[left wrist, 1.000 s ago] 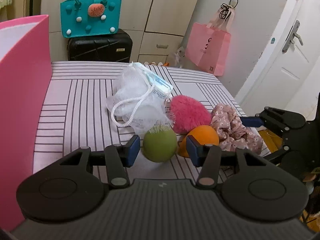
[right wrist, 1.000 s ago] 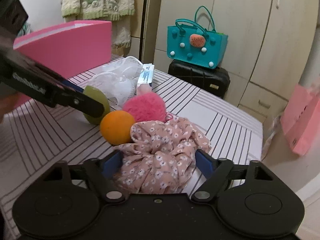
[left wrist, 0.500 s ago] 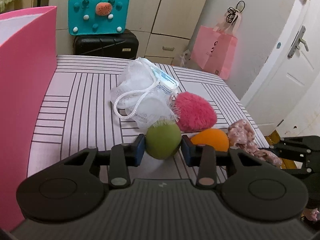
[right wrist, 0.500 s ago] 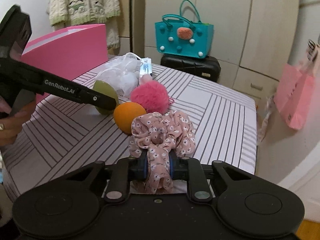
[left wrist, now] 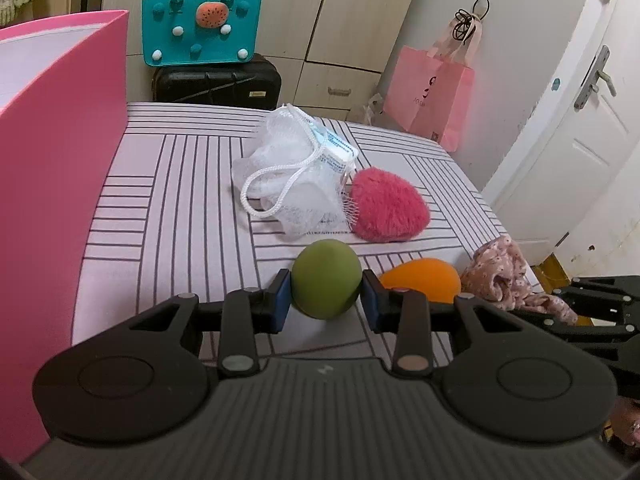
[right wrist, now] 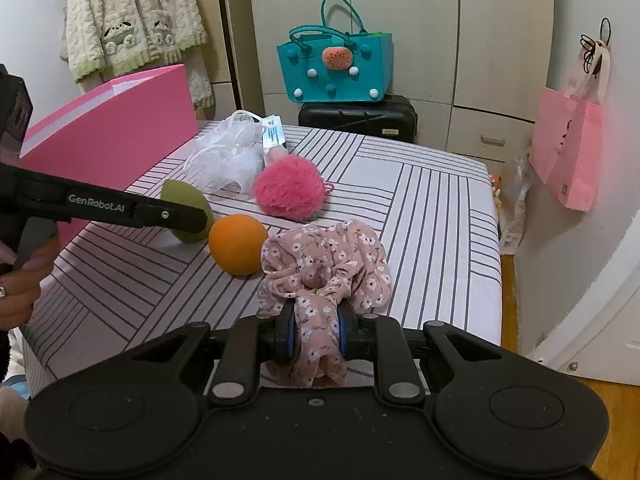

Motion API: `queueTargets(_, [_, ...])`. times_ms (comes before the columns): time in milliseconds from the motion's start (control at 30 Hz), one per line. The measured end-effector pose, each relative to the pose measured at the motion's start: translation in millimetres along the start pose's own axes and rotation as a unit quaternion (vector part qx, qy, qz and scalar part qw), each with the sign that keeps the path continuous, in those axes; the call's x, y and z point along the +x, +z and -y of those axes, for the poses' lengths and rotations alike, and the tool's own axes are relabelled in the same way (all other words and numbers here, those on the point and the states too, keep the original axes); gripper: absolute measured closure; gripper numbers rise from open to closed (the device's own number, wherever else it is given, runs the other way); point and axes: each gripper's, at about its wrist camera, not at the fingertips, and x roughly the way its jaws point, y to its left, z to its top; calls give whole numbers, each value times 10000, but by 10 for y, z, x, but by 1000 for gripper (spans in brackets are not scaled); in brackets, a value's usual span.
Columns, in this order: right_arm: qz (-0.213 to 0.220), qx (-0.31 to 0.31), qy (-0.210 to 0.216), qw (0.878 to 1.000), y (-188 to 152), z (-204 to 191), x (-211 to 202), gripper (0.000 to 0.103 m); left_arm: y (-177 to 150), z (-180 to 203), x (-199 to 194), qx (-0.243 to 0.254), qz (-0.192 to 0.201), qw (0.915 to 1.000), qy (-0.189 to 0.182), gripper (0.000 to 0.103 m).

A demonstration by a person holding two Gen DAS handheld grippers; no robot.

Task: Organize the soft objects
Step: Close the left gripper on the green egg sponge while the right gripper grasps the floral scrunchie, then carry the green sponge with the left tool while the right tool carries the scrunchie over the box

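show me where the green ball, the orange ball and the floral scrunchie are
green ball [left wrist: 326, 278], left wrist view, middle of its front.
orange ball [right wrist: 238, 244], right wrist view, centre.
floral scrunchie [right wrist: 328, 256], right wrist view, bunched top folds.

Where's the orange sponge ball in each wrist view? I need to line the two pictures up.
Left wrist: the orange ball sits low and right of centre, just beyond the left gripper's right finger, beside the green ball.
Right wrist: orange ball sits left of centre, touching the floral scrunchie.
Shared landmark: teal handbag on the black suitcase.
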Motion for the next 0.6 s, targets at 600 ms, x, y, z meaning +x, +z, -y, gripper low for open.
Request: queueTargets(600, [-568,510,389,9963,-113,-126,-304,81,-145,106,-568,524,-70,9985,-125,67])
